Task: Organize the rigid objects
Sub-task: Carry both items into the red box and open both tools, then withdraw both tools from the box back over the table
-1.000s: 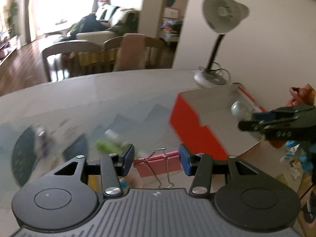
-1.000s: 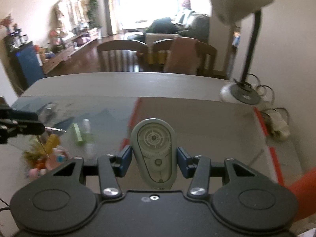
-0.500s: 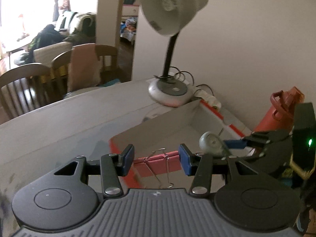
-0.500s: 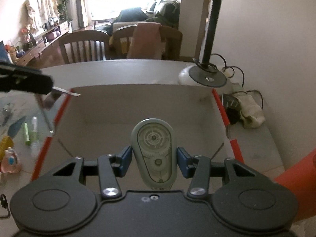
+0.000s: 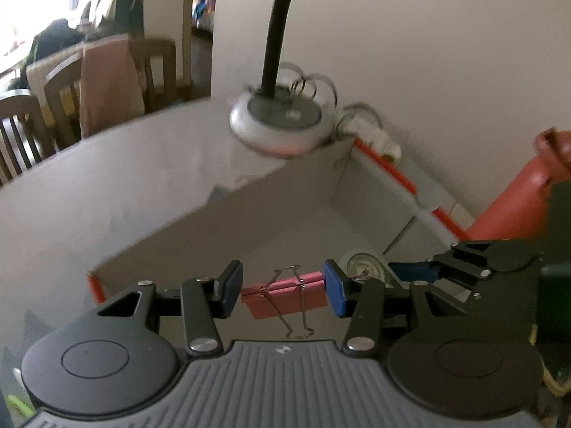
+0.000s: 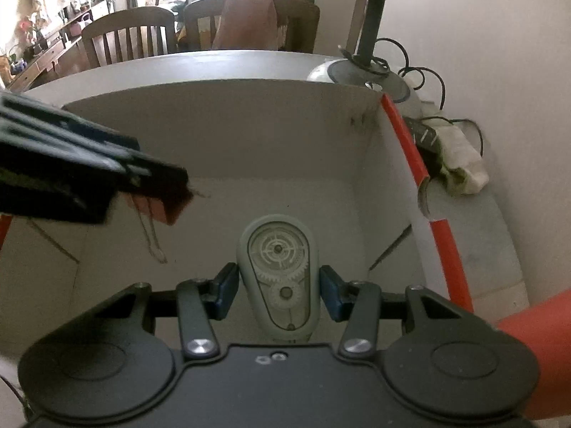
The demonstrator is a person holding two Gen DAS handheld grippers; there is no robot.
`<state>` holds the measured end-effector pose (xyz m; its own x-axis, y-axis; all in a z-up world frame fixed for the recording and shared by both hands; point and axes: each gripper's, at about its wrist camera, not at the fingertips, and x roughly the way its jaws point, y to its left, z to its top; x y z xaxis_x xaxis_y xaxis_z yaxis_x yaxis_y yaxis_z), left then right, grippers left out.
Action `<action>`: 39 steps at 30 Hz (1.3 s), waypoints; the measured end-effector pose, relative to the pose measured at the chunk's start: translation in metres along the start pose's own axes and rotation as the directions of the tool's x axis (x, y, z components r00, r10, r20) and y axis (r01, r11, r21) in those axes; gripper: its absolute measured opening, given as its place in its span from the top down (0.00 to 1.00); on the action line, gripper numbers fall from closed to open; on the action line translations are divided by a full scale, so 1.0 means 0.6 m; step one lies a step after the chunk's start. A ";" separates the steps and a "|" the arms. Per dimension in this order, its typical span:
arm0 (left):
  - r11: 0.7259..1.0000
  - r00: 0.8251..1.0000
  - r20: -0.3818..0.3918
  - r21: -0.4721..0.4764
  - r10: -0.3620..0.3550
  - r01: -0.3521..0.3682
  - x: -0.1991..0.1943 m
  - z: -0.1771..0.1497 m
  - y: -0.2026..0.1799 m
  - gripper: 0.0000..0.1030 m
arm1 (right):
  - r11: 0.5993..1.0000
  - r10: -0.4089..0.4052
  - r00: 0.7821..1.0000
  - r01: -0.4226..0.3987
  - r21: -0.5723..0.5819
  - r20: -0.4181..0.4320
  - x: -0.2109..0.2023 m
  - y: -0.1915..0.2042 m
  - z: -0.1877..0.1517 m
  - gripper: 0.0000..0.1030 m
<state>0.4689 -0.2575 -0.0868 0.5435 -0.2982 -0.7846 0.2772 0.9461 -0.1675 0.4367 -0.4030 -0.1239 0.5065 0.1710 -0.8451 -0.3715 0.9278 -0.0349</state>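
Note:
My left gripper [image 5: 282,289] is shut on a pink binder clip [image 5: 285,294], its wire handles hanging toward me. It hangs over the open cardboard box [image 5: 271,192] with red edges. In the right wrist view my right gripper [image 6: 278,287] is shut on a pale green correction tape dispenser [image 6: 278,271] with visible gears, held inside the same box [image 6: 221,132]. The left gripper [image 6: 153,192] enters that view from the left with the clip [image 6: 171,210] dangling from it. The right gripper [image 5: 392,273] with the dispenser [image 5: 364,265] shows at the right of the left wrist view.
A desk lamp base [image 5: 280,125] with coiled cord stands just behind the box's far corner. A power strip with a white cloth [image 6: 453,164] lies along the wall. An orange-red object [image 5: 517,199] rises at the right. Wooden chairs [image 6: 128,35] stand beyond the table.
Both grippers moved to the box and sank into it, still gripping the clip and the dispenser. The left one swung right from the cluttered table; the lamp base now looms close.

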 end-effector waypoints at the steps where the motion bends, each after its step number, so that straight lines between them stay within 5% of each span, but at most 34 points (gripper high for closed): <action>1: 1.000 1.000 -0.019 -0.007 0.006 -0.006 0.015 0.001 0.000 0.53 | 1.000 -0.001 1.000 0.001 -0.012 -0.004 0.000 0.003 0.000 0.54; 16: 0.999 0.991 -0.130 -0.028 0.016 -0.020 0.087 -0.004 0.013 0.53 | 0.997 -0.014 0.995 0.007 -0.074 -0.099 0.040 0.006 0.002 0.54; 33: 0.999 0.986 -0.166 -0.032 0.017 -0.022 0.066 -0.016 0.011 0.52 | 0.998 0.001 0.999 -0.004 -0.061 -0.048 0.010 0.002 0.001 0.46; 39: 1.000 0.993 -0.119 -0.028 0.009 -0.013 0.033 -0.021 0.008 0.42 | 0.999 0.005 1.000 -0.006 -0.052 -0.015 -0.017 0.006 -0.005 0.43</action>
<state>0.4709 -0.2574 -0.1105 0.4476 -0.2720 -0.8519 0.2475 0.9531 -0.1743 0.4279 -0.4022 -0.1167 0.4931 0.1707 -0.8531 -0.4145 0.9082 -0.0578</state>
